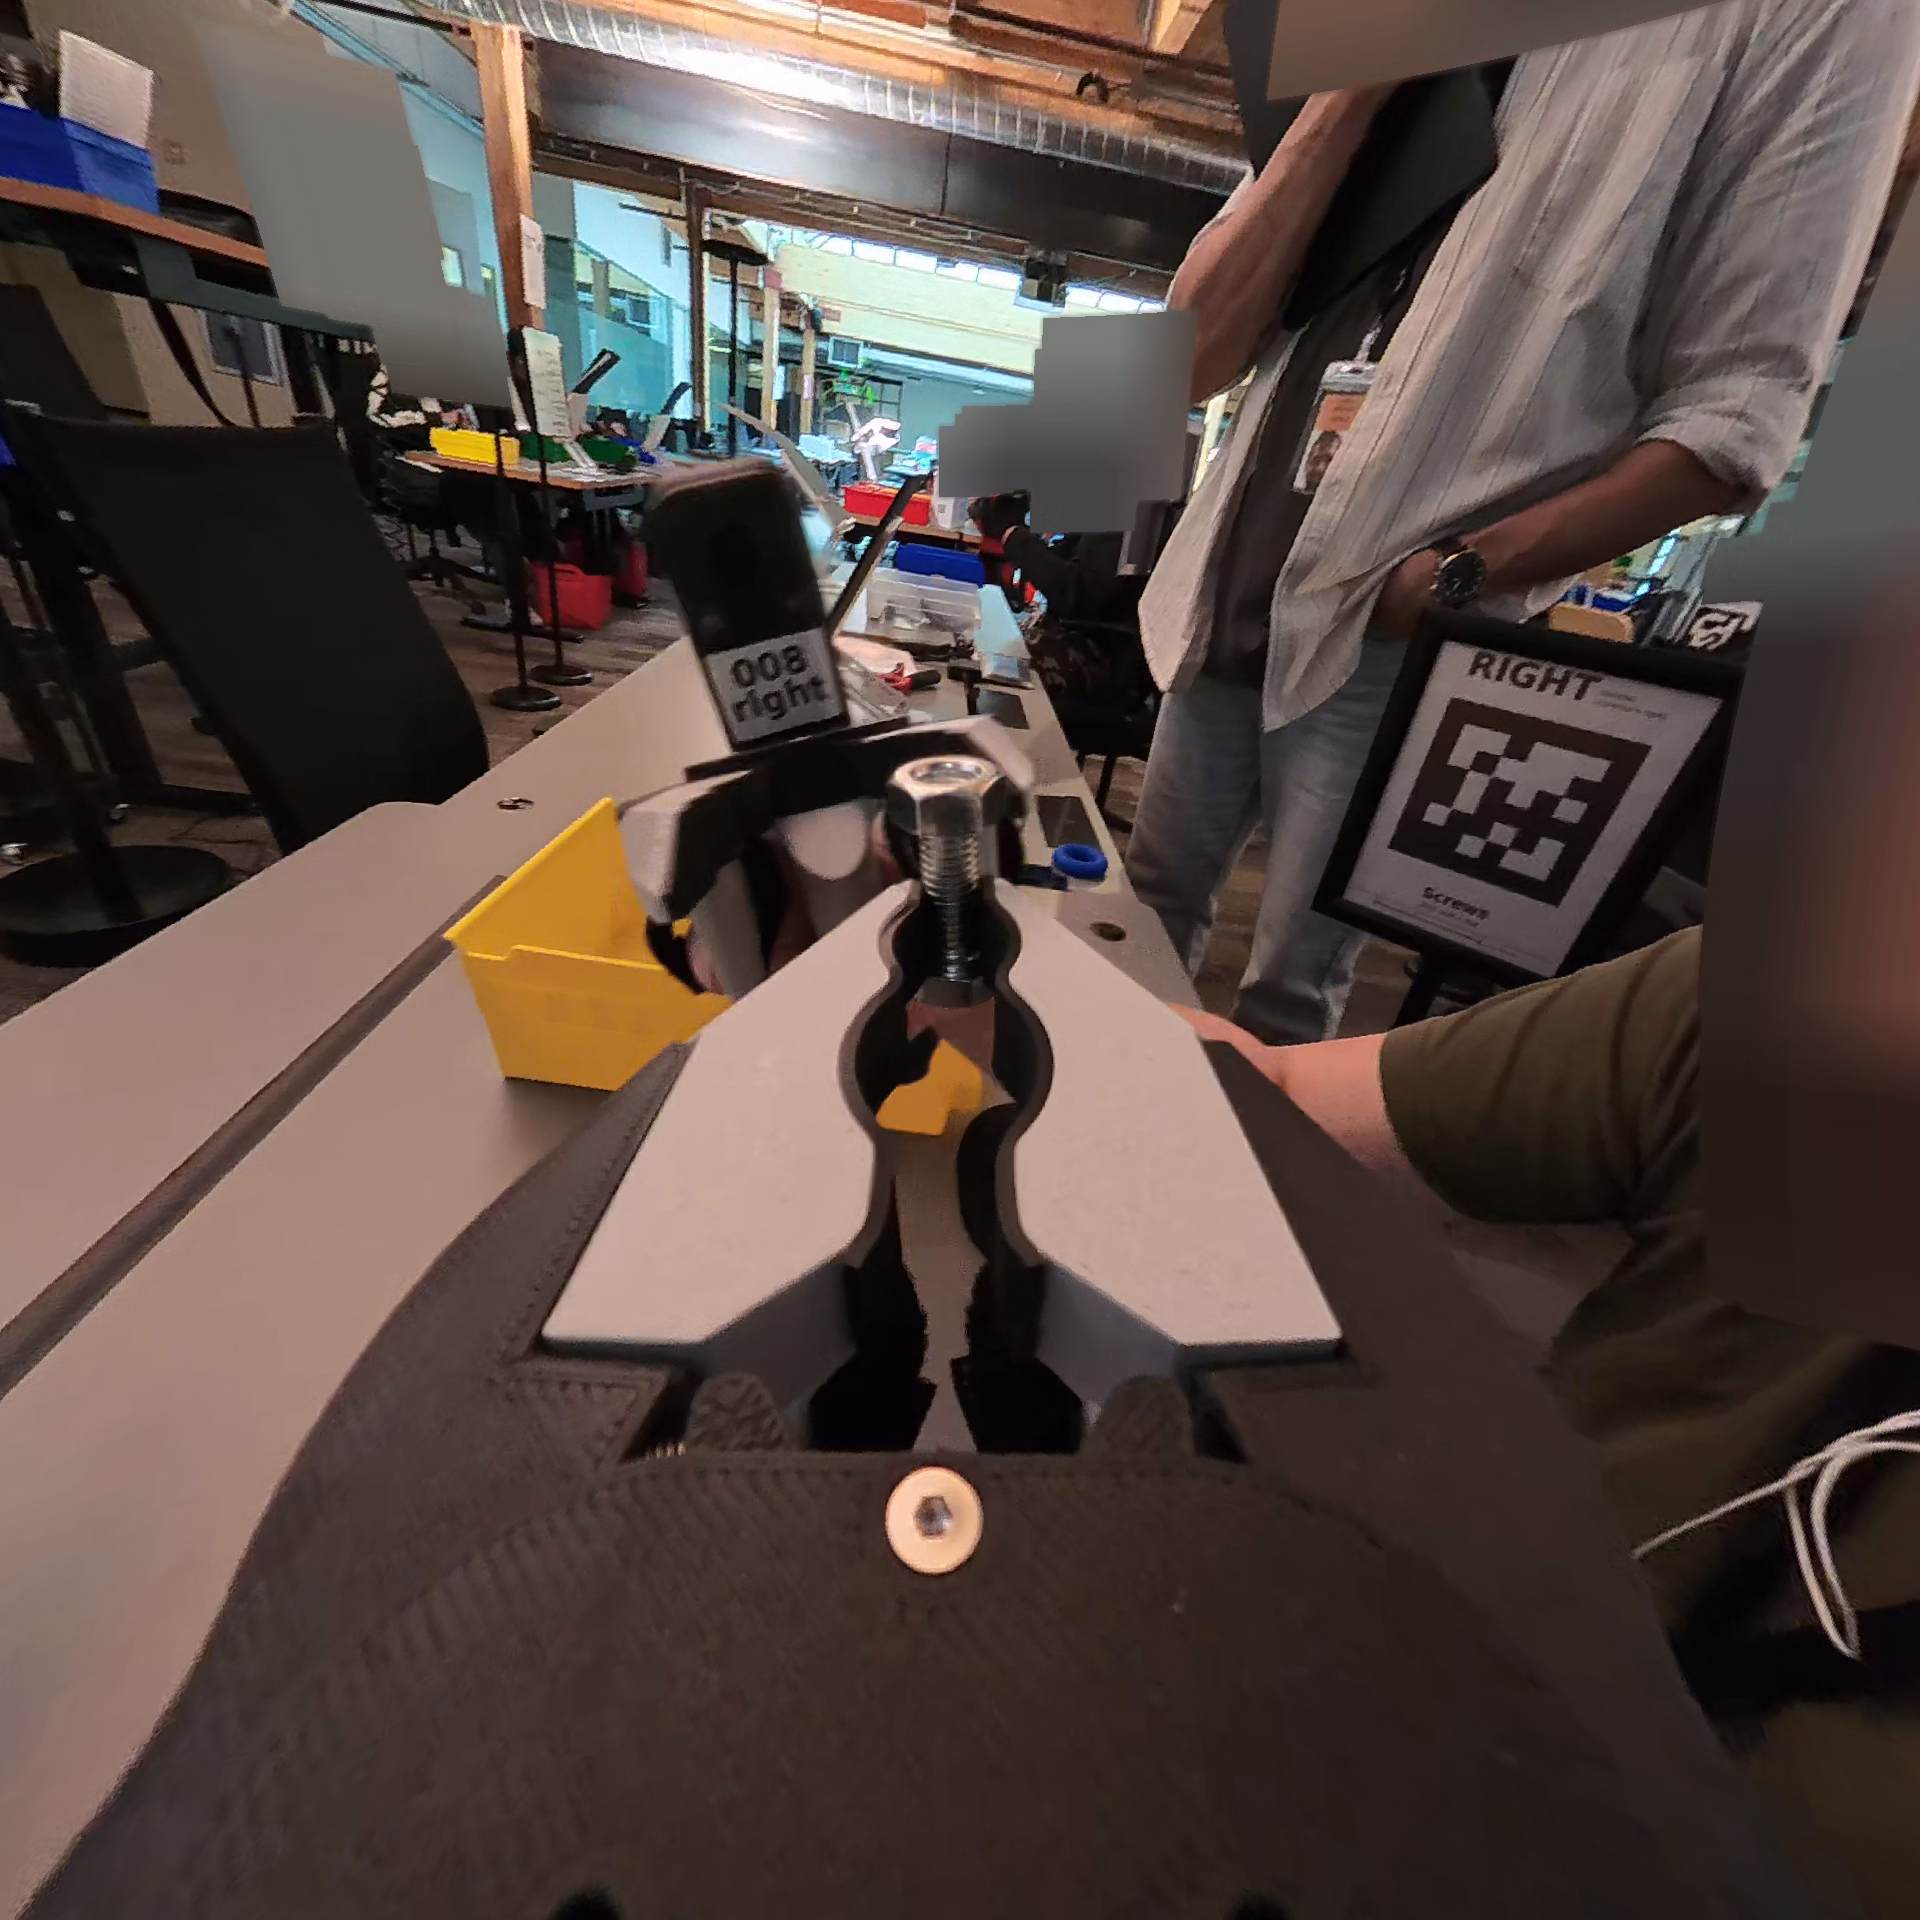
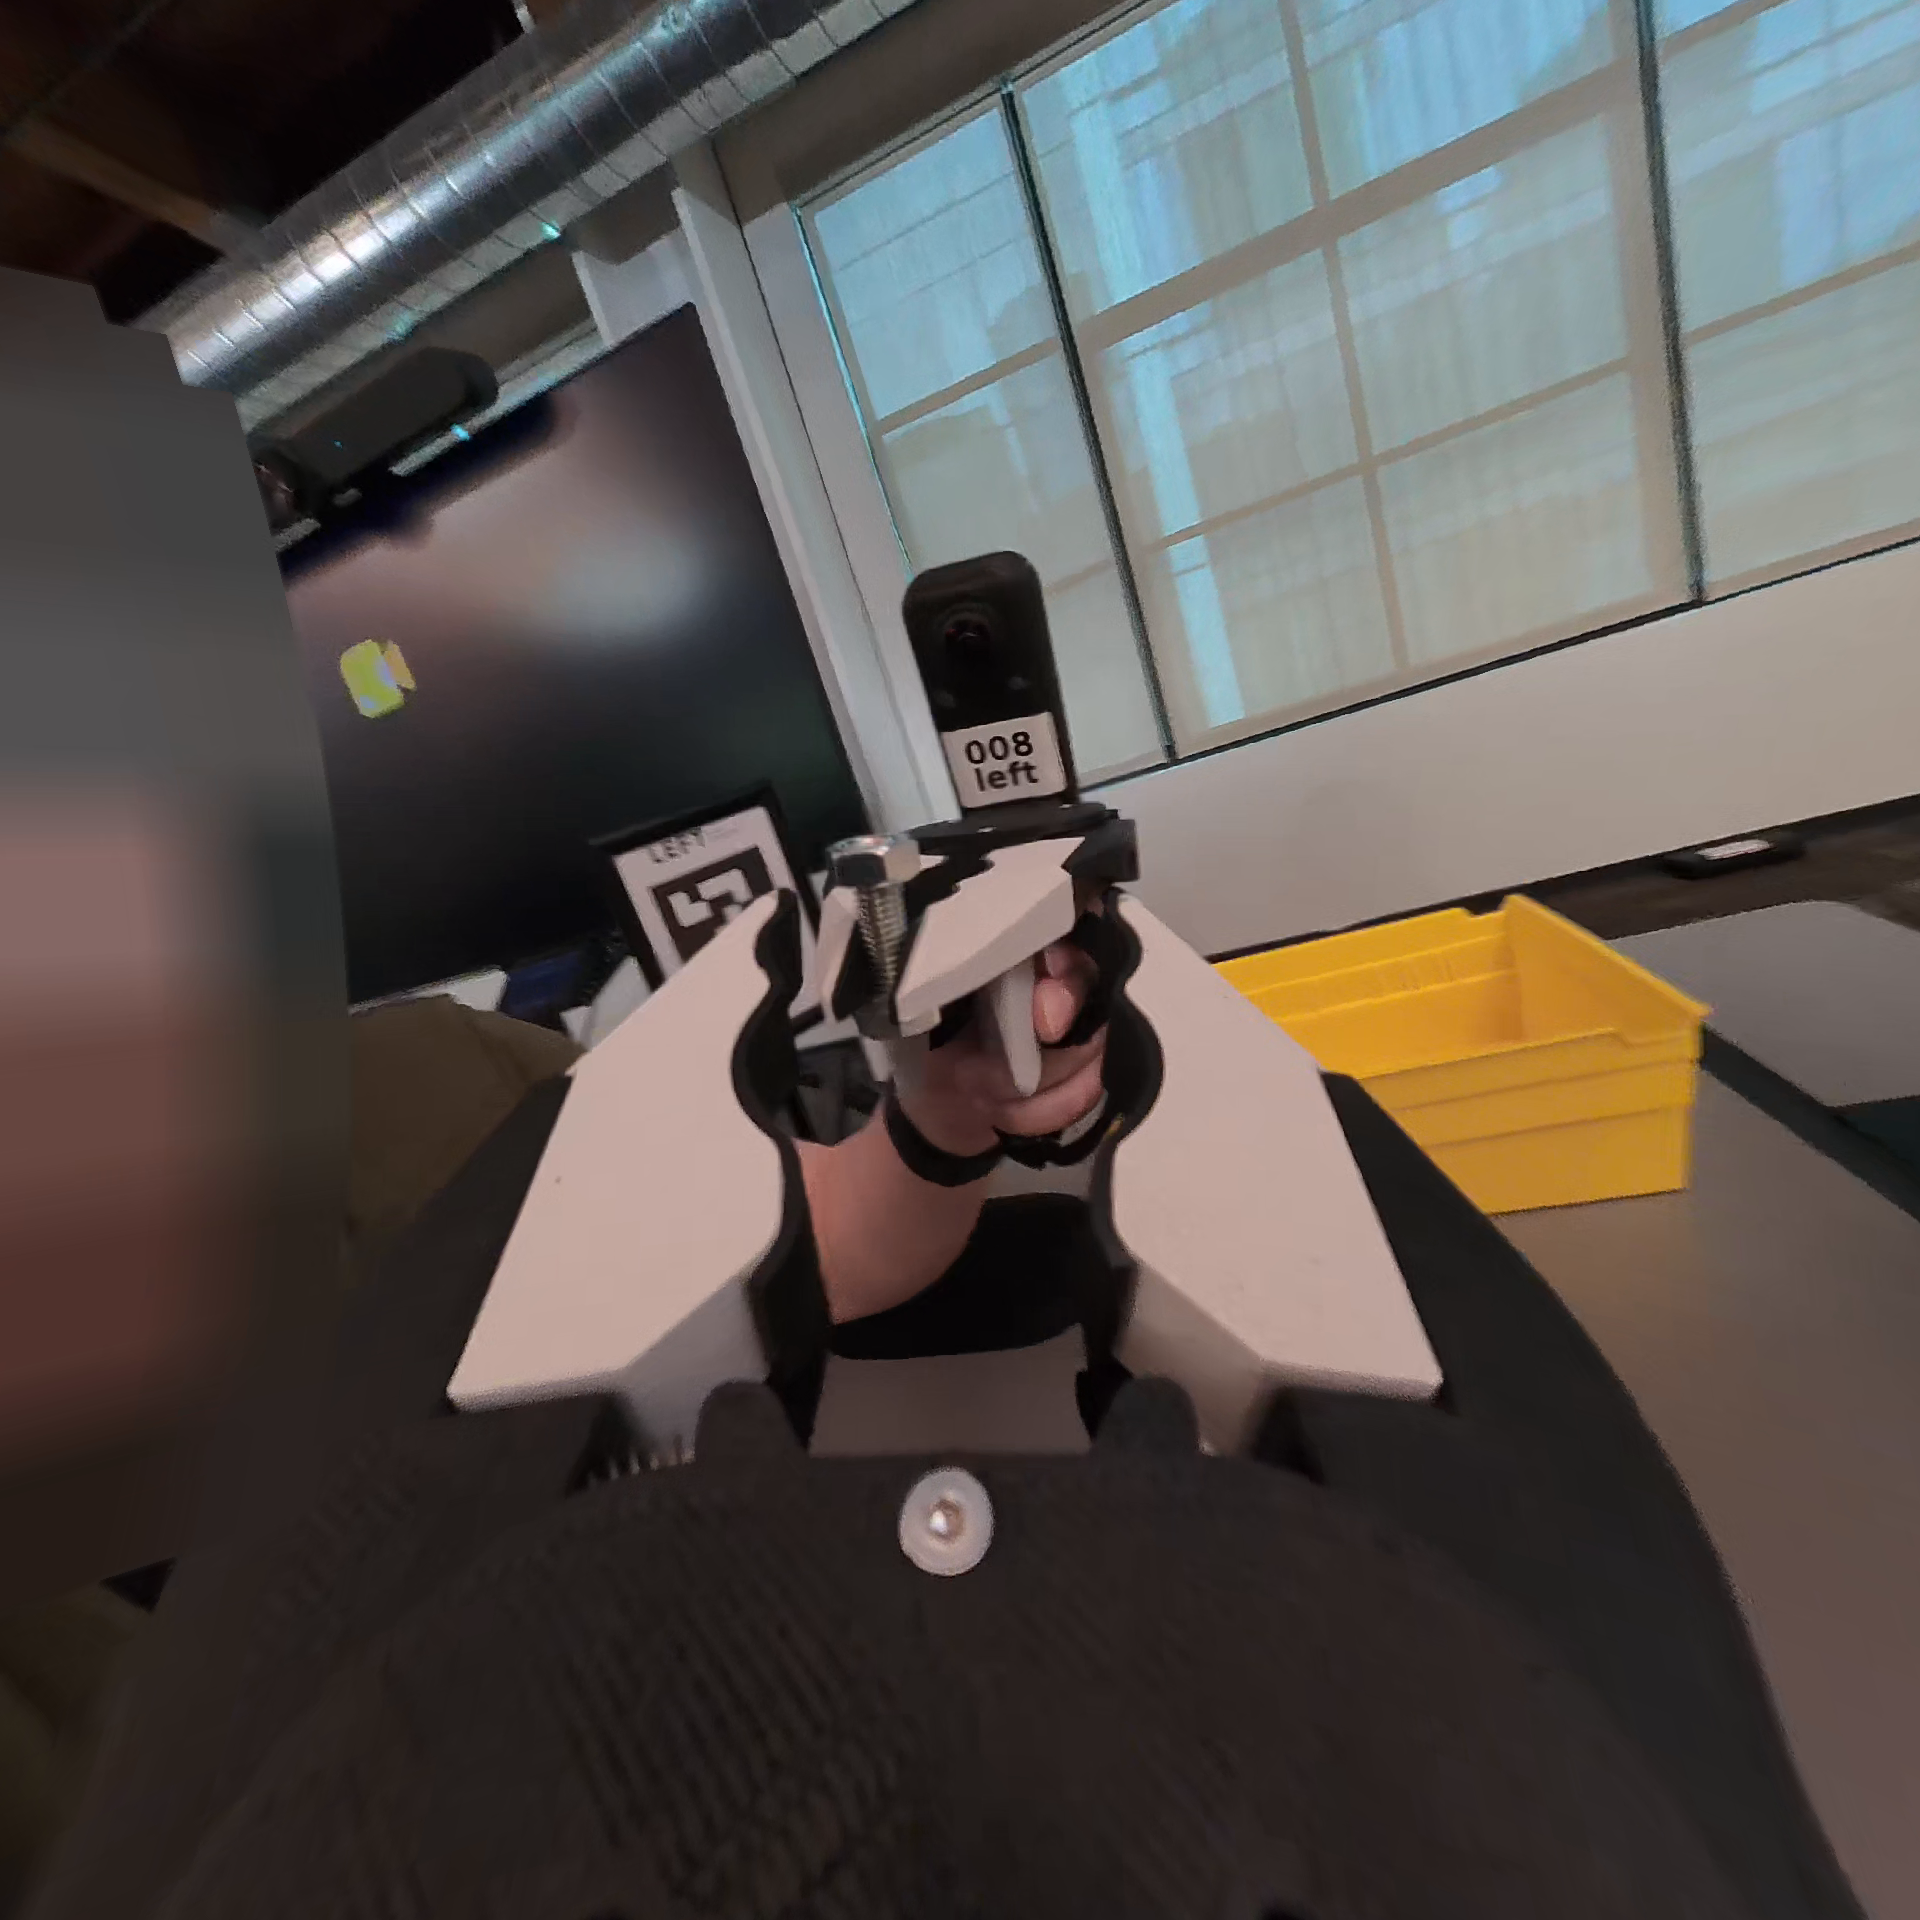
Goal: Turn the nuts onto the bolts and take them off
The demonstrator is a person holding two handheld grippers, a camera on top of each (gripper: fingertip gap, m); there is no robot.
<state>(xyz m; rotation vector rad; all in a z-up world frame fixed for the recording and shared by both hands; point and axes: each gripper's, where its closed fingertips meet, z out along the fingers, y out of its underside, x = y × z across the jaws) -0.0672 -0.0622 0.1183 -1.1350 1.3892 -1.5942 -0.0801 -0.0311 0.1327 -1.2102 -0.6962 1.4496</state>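
Observation:
My left gripper [image 1: 951,920] is shut on a steel bolt [image 1: 948,883] and holds it upright above the table, head down. A hex nut [image 1: 951,802] sits on the top end of the thread. My right gripper [image 2: 956,935] is wide open and empty. The bolt [image 2: 881,940] and its nut [image 2: 873,858] stand just inside its left fingertip [image 2: 774,935], not touching. In the left wrist view the right gripper [image 1: 831,826] faces me just behind the nut. In the right wrist view the left gripper [image 2: 883,971] faces me, and a hand holds it.
An open yellow bin [image 1: 561,987] stands on the grey table [image 1: 208,1039]; it also shows in the right wrist view [image 2: 1455,1039]. A person [image 1: 1507,364] stands by the table's right side next to a framed marker sign [image 1: 1527,800]. A black chair [image 1: 260,603] is at left. Both grippers' tips are close together, under 4 cm apart.

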